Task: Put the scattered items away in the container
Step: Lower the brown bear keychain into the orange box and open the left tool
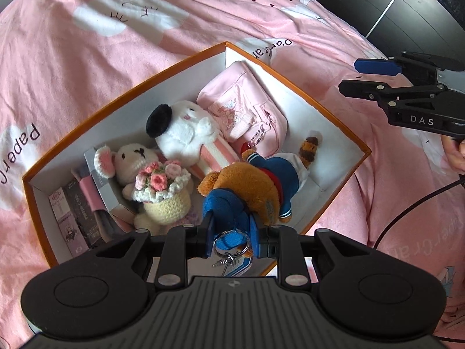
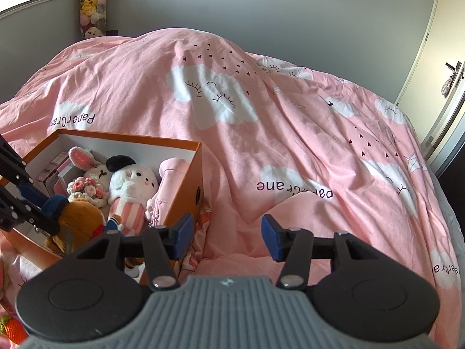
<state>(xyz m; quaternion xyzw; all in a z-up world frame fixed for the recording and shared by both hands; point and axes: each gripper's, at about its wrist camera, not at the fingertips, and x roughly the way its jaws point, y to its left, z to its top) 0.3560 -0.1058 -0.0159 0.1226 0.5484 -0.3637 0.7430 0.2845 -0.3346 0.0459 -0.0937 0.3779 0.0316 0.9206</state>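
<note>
The bed point(image 2: 290, 122) is seen covered by a pink quilt printed with white clouds, and the orange box point(image 1: 328, 116) is set on it. Most of the tidying is judged done: a pink pouch point(image 1: 244, 101), a white plush dog point(image 1: 186, 128), a crocheted bunny point(image 1: 151, 180) with a bouquet, and some small cartons point(image 1: 69, 215) are already laid inside. The brown bear point(image 1: 255, 186) in blue clothes is held over the near end of the box, its blue cap clamped between the left tongs point(image 1: 232, 229); it is not yet released. The right tongs point(image 2: 228, 232) are held apart and empty, beside the box. An orange knitted carrot point(image 2: 11, 330) is glimpsed outside the box and is probably still to be collected. Grey walls, a window, a door and a column of plush toys point(image 2: 93, 3) are seen beyond.
</note>
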